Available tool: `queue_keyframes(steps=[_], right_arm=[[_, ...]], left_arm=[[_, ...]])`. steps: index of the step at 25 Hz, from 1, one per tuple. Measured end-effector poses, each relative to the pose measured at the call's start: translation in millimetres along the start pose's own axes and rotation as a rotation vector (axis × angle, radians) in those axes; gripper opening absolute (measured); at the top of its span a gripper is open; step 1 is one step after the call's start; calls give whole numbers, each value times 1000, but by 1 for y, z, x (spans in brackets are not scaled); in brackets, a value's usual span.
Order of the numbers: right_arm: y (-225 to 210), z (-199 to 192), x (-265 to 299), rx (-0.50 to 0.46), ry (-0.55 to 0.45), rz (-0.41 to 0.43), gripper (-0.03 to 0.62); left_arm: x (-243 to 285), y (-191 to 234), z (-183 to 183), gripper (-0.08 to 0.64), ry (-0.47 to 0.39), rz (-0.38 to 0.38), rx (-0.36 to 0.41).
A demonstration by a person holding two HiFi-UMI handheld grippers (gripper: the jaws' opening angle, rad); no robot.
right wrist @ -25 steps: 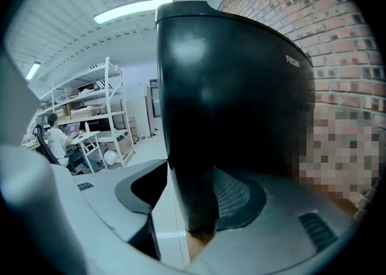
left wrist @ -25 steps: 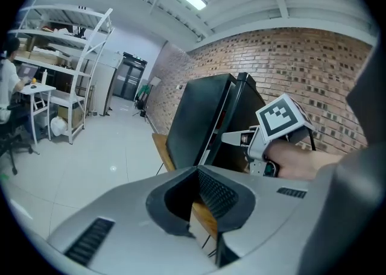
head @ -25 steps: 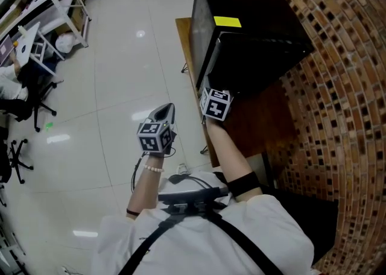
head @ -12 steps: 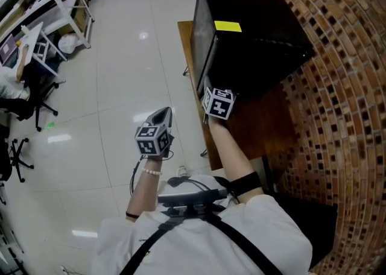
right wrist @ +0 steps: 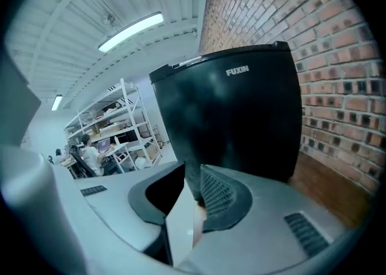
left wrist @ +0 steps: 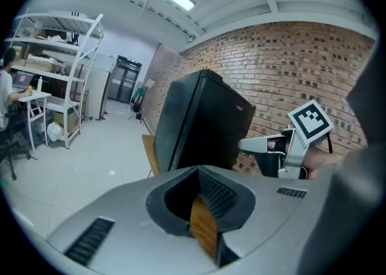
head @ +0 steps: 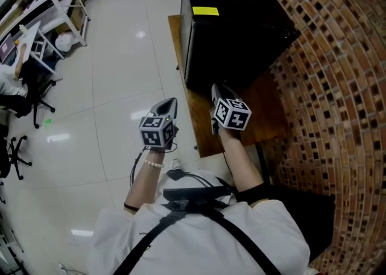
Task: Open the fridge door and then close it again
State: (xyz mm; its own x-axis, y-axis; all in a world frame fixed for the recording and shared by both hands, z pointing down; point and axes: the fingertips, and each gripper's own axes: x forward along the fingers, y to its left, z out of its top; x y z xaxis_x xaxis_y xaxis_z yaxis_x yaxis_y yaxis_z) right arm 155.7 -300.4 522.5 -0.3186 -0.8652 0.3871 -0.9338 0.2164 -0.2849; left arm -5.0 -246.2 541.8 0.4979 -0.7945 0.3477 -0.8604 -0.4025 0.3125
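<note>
Fridge (head: 235, 26) sits on the table (head: 202, 126) at far right, beside the brick wall (head: 338, 87). The door (right wrist: 241, 123) looks shut, no gap seen. Risk: the door may not have sealed and could swing back out, as nothing presses on it. Right tool (head: 215, 89) hangs just near of the door; its jaws have just been closing to a narrow slit with nothing between them. A careless swing could clip the door or nudge the fridge along the table. Left tool (head: 170, 102) is over the floor left of the table, jaws together, empty. Fridge stands upright, long axis vertical, door facing near, toward the person.
</note>
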Motion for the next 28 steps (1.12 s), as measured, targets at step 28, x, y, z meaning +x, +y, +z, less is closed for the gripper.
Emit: queue_keyframes(steps=[28], right_arm=[[-108,-88,-224,-87,-105,50,0]], left_arm=[[-48,-178,-88,0,-5,-17,82]])
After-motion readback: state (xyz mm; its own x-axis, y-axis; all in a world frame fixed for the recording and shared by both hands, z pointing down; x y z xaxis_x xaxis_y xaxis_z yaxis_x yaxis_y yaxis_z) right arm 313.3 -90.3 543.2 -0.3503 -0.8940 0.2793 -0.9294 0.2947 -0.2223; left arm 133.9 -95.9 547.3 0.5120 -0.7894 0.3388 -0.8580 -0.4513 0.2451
